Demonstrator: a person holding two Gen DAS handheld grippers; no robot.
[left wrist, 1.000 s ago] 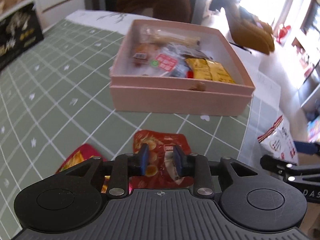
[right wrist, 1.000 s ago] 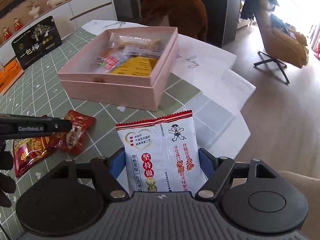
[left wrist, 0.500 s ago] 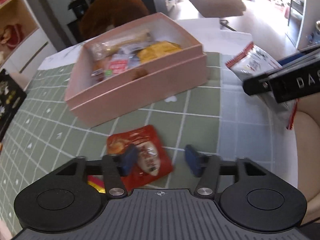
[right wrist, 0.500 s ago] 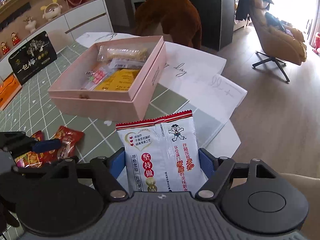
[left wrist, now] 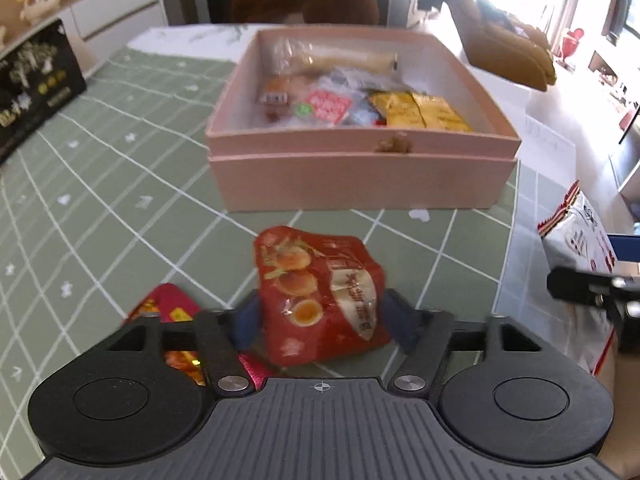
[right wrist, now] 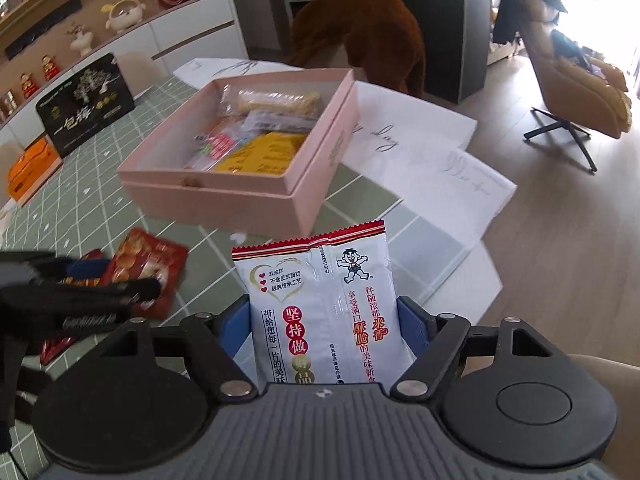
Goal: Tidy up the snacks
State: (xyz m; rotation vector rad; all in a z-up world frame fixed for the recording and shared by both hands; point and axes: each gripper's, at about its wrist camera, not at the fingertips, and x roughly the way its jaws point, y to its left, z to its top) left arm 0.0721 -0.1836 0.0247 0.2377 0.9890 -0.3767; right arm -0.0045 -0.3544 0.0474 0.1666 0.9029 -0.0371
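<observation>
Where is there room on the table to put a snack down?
The green mat is bare left of the pink box, up to the black box. In front of the pink box it is crowded with the red packets. The pink box looks nearly full.

Left tongs [left wrist: 320, 320]: black ribbed body | two round black discs | silver pivot screws | dark blue pads | Right tongs [right wrist: 325, 326]: same black build | brighter blue pads [right wrist: 412, 326]
</observation>
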